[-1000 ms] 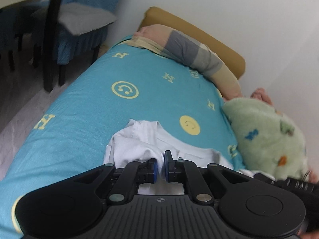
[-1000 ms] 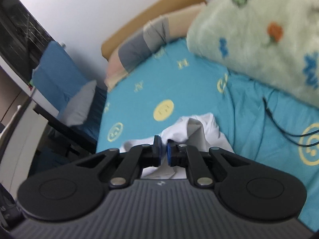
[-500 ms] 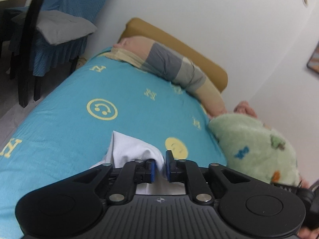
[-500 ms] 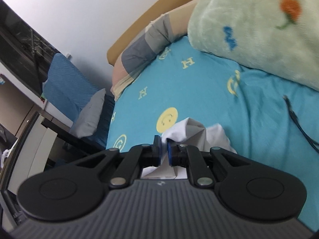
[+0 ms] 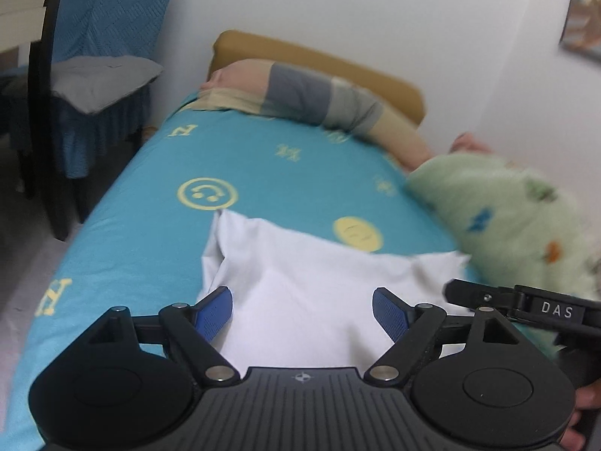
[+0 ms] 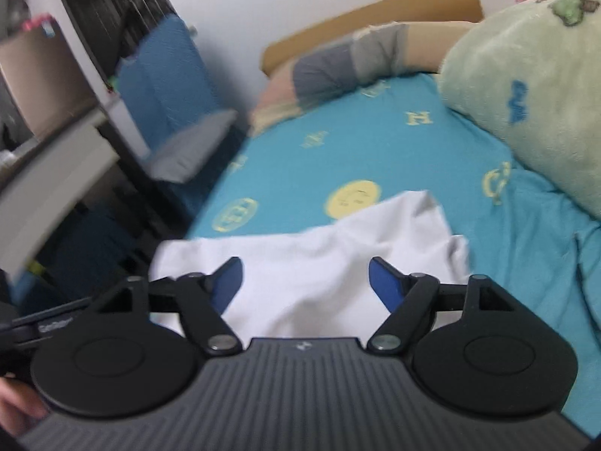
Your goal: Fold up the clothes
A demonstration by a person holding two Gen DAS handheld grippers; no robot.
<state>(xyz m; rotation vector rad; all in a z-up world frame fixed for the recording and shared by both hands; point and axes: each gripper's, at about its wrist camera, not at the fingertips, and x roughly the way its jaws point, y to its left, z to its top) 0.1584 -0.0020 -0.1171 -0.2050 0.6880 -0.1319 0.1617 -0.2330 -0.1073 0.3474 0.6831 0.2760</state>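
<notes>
On turquoise smiley-print bed sheet [image 5: 285,173], lying beneath both tongs: white cloth garment [image 5: 300,293]; left tongs [image 5: 302,310] and right tongs [image 6: 304,282] opening, gripping nothing.

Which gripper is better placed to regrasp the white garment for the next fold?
Neither clearly: the left gripper and the right gripper are both opening, pads clear of the white garment below.

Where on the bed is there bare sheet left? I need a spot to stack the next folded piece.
Free: the blue sheet between the white garment and the striped pillow, out to the chair-side edge. A smaller strip shows right of the garment, below the green blanket. Crowded: the near end, under the garment and both opening grippers, and the wall side, under the blanket.
</notes>
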